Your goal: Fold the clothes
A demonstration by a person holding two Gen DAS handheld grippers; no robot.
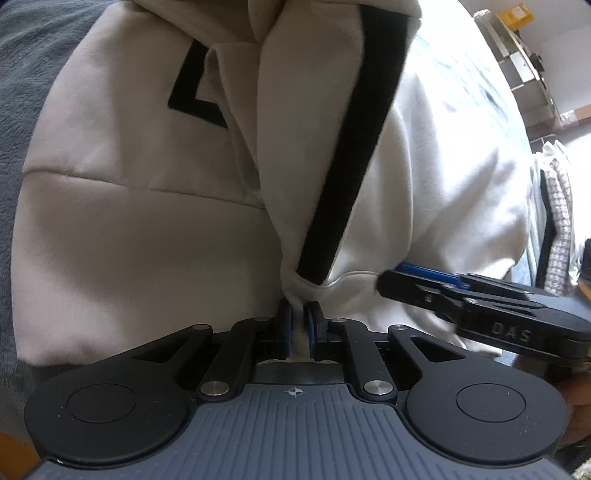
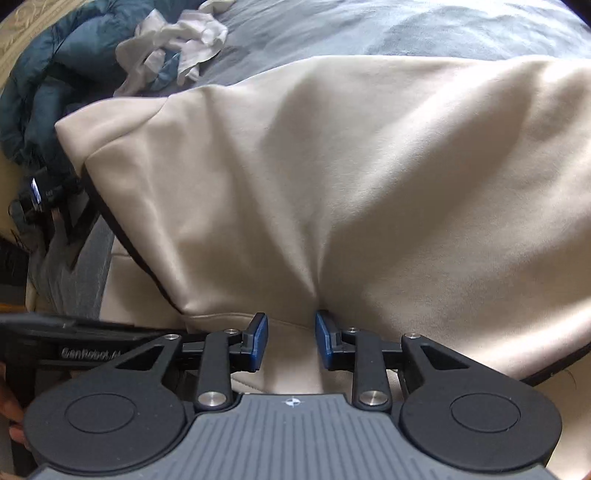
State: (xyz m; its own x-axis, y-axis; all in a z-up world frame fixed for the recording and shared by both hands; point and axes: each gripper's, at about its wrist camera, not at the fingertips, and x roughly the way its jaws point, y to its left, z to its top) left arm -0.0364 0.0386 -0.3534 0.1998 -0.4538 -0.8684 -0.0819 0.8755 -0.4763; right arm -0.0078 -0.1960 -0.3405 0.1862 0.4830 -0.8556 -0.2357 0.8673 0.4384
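Observation:
A cream sweatshirt with a black stripe and a black printed mark lies spread on the bed. My left gripper is shut on a bunched fold of it, just below the end of the stripe, and the cloth rises taut from the pads. My right gripper comes in from the right beside it, close to the sweatshirt's hem. In the right wrist view the right gripper has its blue pads apart. The cream cloth lies between and under them, its creases running to the right pad.
A grey-blue bedspread lies under the sweatshirt. A dark teal puffer jacket and a crumpled white garment sit at the far left. A checked garment and a shelf are off to the right.

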